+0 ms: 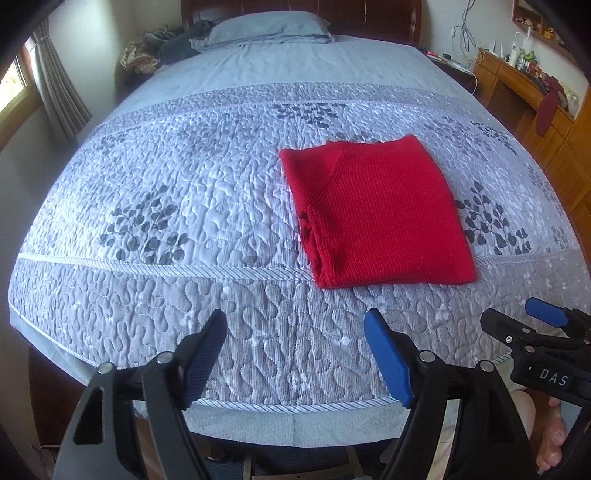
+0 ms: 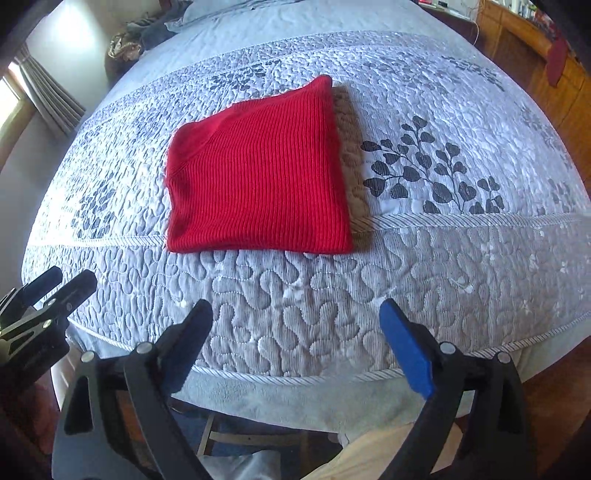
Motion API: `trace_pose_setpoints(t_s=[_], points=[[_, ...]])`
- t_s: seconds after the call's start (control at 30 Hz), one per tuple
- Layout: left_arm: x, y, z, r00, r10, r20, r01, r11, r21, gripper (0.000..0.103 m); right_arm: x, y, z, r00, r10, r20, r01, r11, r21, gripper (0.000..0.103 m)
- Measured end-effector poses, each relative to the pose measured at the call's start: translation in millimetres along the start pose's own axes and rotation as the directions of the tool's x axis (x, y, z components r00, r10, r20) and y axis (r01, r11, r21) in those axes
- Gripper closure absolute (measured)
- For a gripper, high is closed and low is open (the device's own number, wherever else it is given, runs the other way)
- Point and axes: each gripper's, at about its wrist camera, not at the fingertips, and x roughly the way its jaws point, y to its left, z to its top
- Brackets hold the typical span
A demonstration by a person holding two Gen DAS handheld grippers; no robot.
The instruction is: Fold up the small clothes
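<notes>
A big bed with a grey leafy quilt fills the room. A red sweater lies folded flat on it. Both grippers, left and right, hang wide apart, holding nothing.

1. Stuff on the wooden dresser, right of the bed, is way too tiny to make out.
2. Red sweater hides its own folded-under layers.
3. Headboard is cropped at the top.

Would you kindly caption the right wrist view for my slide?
Folded red sweater lying flat on the quilted bedspread, right hand-held gripper open and empty.
</notes>
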Motion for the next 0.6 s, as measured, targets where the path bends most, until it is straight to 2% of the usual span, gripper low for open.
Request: trace_pose_setpoints(t_s=[0.27, 0.6], points=[[-5, 3, 4, 1.0, 0.015, 0.012, -0.015, 1.0, -0.003, 0.023, -6, 4, 3, 1.0, -0.007, 0.016, 0.007, 1.0, -0.01, 0.011], [8, 2, 2, 1.0, 0.011, -0.027, -0.011, 1.0, 0.004, 0.023, -4, 8, 4, 0.999, -0.036, 0.003, 0.036, 0.999, -0.026, 0.011]])
